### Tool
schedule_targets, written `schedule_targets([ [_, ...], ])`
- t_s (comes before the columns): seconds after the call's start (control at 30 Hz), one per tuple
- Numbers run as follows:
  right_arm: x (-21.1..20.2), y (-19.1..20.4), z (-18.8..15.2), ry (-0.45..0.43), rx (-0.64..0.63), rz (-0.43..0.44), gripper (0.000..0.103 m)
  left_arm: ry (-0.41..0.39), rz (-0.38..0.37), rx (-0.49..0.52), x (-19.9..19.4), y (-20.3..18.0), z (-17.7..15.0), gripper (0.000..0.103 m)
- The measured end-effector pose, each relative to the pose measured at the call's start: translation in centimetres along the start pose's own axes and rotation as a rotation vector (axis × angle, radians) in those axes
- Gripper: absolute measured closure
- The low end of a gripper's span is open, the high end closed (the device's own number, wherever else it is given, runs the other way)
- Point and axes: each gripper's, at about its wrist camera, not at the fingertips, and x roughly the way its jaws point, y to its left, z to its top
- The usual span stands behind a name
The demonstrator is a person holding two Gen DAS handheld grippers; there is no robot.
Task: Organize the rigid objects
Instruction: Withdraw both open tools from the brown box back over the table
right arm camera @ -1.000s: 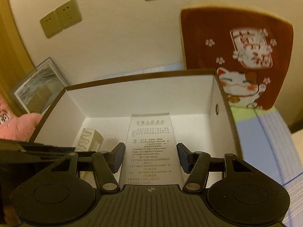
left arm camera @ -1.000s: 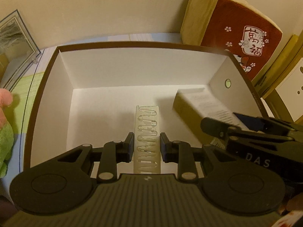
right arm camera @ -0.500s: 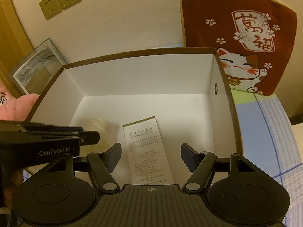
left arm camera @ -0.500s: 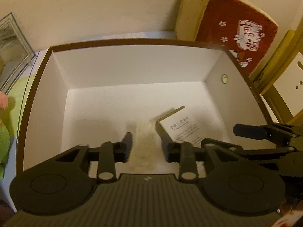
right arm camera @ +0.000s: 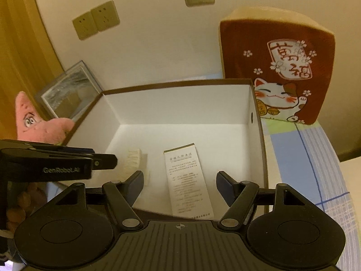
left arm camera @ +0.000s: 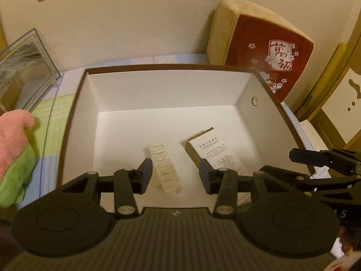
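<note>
Both things I am sorting lie on the floor of the open white cardboard box (left arm camera: pixel 259 90), so the question for my next move is how each sits against the claw above it. My left claw (left arm camera: pixel 174 172) hangs over the near part of the box with its jaws part-open; they have just been opening, and the pale toothed hair clip (left arm camera: pixel 163 166) lies below and between them, loose on the box floor, not pressed by either pad. Its long axis runs away from me and leans slightly left at the far end, roughly in line with my fingers. My right claw (right arm camera: pixel 179 186) stands wide, its jaws also just opened further, and the slim printed carton (right arm camera: pixel 188 180) lies flat beneath the gap, label up, long axis pointing into the box, touching neither pad. In the left view the carton (left arm camera: pixel 213 151) rests just to the right of the clip, the two apart and nearly parallel. Each claw is nearest its own item; I judge both released, so pulling straight back and up should clear the near wall without nudging either.
</note>
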Motion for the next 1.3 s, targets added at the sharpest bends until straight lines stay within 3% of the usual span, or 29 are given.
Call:
schedule_targets([
  [0.73, -9.6, 0.5, -4.3, -0.099, 0.054, 0.042, 0.034, -0.069, -0.018, -0.006, -10.1, -1.2, -6.1, 0.061],
  [1.3, -12.5, -0.4, -10.4, 0.022, 0.014, 0.042, 0.033, 0.002, 0.014, -0.040, -12.8, -0.6, -13.2, 0.058],
])
